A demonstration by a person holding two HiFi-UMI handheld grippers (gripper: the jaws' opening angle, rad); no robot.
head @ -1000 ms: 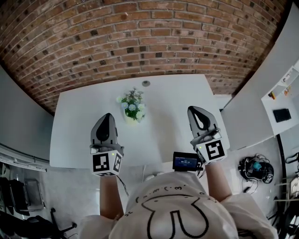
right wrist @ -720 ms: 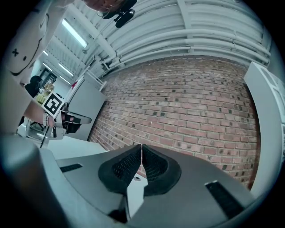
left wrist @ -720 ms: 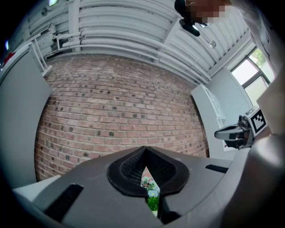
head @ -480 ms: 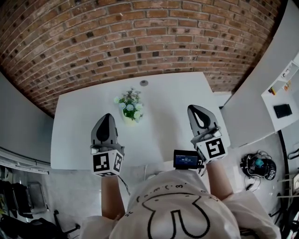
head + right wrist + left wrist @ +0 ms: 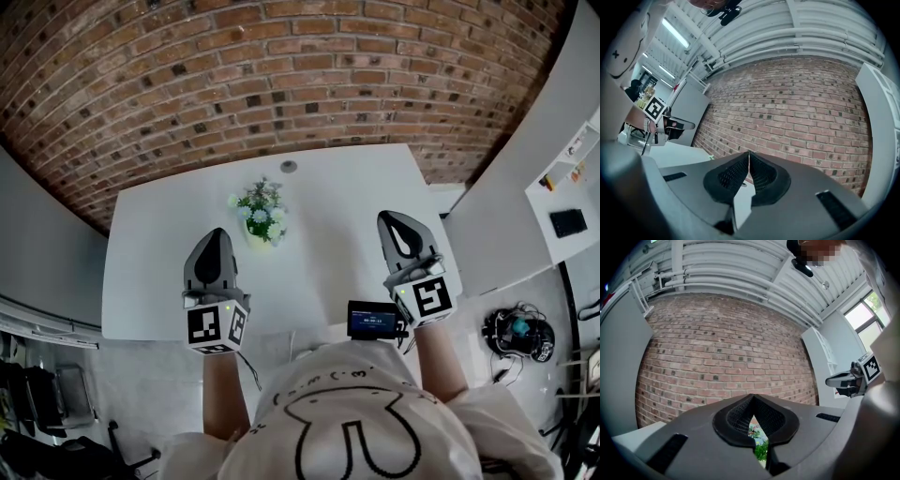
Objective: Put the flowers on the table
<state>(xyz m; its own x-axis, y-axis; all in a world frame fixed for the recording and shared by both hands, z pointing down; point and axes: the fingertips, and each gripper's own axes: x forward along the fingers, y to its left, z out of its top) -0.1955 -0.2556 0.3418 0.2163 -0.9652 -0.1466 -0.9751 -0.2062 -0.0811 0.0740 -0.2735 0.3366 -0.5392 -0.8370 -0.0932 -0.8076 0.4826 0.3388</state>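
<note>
A small pot of flowers with green leaves and pale blooms stands upright on the white table, toward its far middle. My left gripper hovers just near and left of the pot, jaws shut with nothing in them. A sliver of the flowers shows through the slit below its tips. My right gripper hangs over the table's right side, also shut and empty. Neither touches the pot.
A small round grey disc lies on the table near the brick wall. A white counter runs along the right. A small screen device sits at the person's chest; cables and gear lie on the floor at right.
The view shifted slightly between the oldest frame and now; the flowers and both grippers keep the same places relative to each other.
</note>
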